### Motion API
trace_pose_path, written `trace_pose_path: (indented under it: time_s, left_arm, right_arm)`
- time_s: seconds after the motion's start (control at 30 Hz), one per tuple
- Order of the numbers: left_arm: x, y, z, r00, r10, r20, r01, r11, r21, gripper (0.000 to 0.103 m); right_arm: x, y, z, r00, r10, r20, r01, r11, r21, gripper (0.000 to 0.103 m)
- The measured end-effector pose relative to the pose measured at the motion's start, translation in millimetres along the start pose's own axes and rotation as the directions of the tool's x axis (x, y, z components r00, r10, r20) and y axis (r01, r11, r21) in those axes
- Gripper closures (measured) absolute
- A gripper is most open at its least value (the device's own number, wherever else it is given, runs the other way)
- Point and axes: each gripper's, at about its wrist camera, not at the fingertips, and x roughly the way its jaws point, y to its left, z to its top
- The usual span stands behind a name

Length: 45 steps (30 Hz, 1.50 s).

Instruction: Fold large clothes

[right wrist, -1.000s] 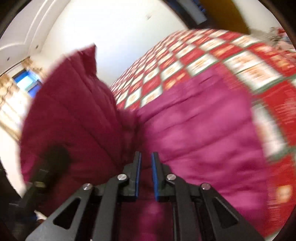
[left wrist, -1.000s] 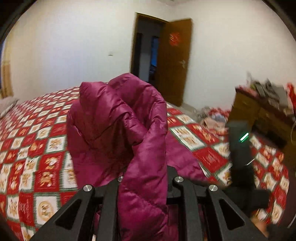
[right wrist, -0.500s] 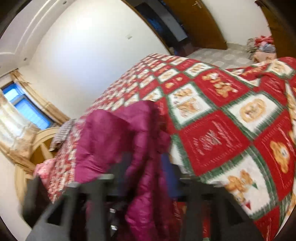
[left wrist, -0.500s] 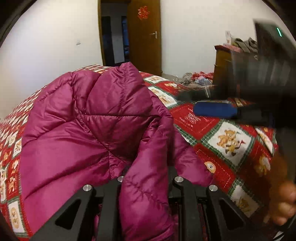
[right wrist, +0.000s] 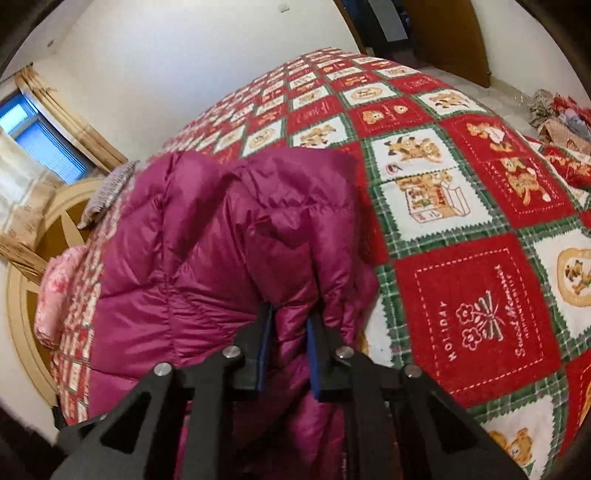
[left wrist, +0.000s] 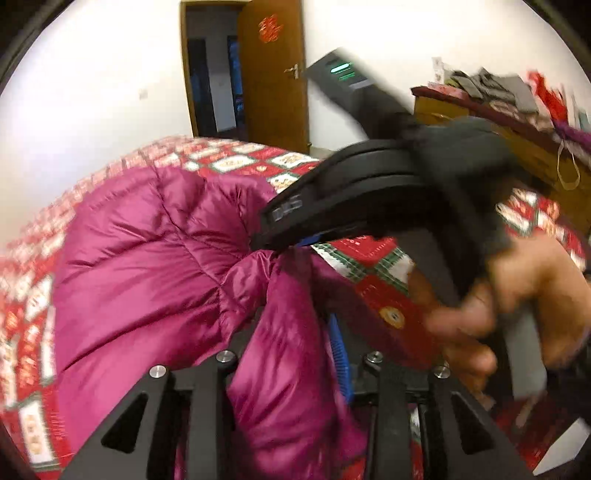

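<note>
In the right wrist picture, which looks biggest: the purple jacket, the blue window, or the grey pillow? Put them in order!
1. Jacket, by far, but it sits right at the camera, so nearness helps.
2. Window, at the far left edge.
3. Pillow, a small strip peeking out behind the jacket.

The last two look fairly close, and both are partly hidden.

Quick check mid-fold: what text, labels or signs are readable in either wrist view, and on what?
"HOLIDAY": red square of the bed quilt, right wrist view.
Script line beside it: too blurred to read.
Red emblem on the wooden door: unreadable.
Pale marking on the right gripper finger: unreadable.
</note>
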Motion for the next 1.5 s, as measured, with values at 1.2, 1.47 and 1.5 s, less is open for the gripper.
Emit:
trace_pose_path:
  time_s: [1.2, 1.47, 1.5]
  left_arm:
    - [22.1, 235.4, 2.0, 0.931, 0.331, -0.156, -0.366, 0.824, -0.433, 0.032]
    - [12.4, 231.9, 5.0, 0.92, 0.352, -0.173, -0.392, 0.842, -0.371, 0.032]
    - [14.4, 236.1, 9.3, 0.92, 0.345, -0.183, -0.39, 0.834, -0.389, 0.032]
  right_arm:
    - [-69.8, 89.1, 46.5, 0.965, 0.032, 0.261, -0.061, 0.993, 0.104, 0.076]
    - [15.4, 57.0, 39.8, 0.944, -0.25, 0.214, 0.24, 0.968, 0.07, 0.077]
    - [17.5, 46.9, 37.6, 0.94, -0.272, 0.206, 0.263, 0.962, 0.073, 0.079]
